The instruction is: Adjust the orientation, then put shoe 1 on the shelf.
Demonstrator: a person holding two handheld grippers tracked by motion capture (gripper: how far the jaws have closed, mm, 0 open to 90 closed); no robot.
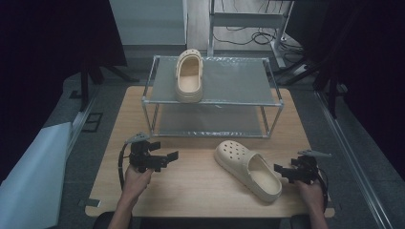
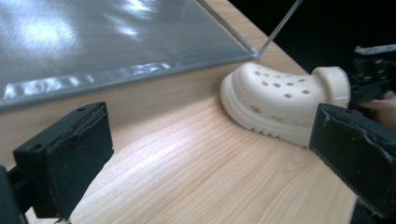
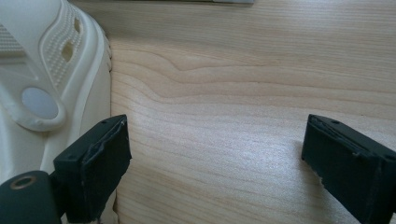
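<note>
— Lying on its sole on the wooden table, the cream clog sits toe toward the rack, heel toward the person's right; is that the one nearest the tools?

— Yes; the right gripper is just beside its heel end, jaws spread wide and holding nothing; in the right gripper view one jaw stands right next to the clog's side wall by the strap rivet, though I cannot tell whether it touches; the other jaw is over bare wood.

— And the left gripper?

— Well apart from the clog, on the table's left side, pointing toward it; its jaws are wide open too and empty; in the left gripper view the clog lies ahead between the jaws, toe nearest, beside the corner of the rack's lower shelf.

— The second clog?

— On the top shelf of the metal rack, left part, sole down.
</note>
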